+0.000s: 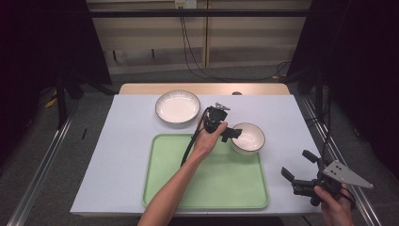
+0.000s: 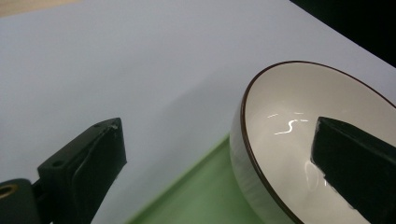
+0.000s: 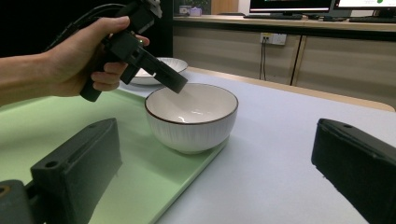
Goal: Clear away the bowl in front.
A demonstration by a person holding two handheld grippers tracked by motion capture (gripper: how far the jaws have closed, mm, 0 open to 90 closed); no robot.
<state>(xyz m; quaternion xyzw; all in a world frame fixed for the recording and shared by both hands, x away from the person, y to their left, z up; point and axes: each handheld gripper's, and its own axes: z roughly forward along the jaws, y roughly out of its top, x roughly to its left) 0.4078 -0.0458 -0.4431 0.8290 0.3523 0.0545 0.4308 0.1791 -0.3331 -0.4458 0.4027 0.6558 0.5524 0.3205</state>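
Bowl (image 1: 248, 138) centre-right of high view, on tray (image 1: 169, 188) upper right corner. Left gripper (image 1: 232, 133) fingers wide, straddling near rim, no squeeze. We judge bowl glazed, stiff, slippery, breakable: take by rim wall. Right gripper (image 1: 298, 165) lower right, fingers wide, empty.

Bowl (image 3: 191, 116) glossy glazed ceramic (ribbed outside); tray (image 1: 207, 188) matt green plastic; table (image 1: 127, 141) smooth matt.

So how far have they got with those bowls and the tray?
The deep bowl already sits on the green tray, at its far right corner. The left hand-held gripper is open astride its rim, not pinching. The shallow bowl is on the table, probably next.
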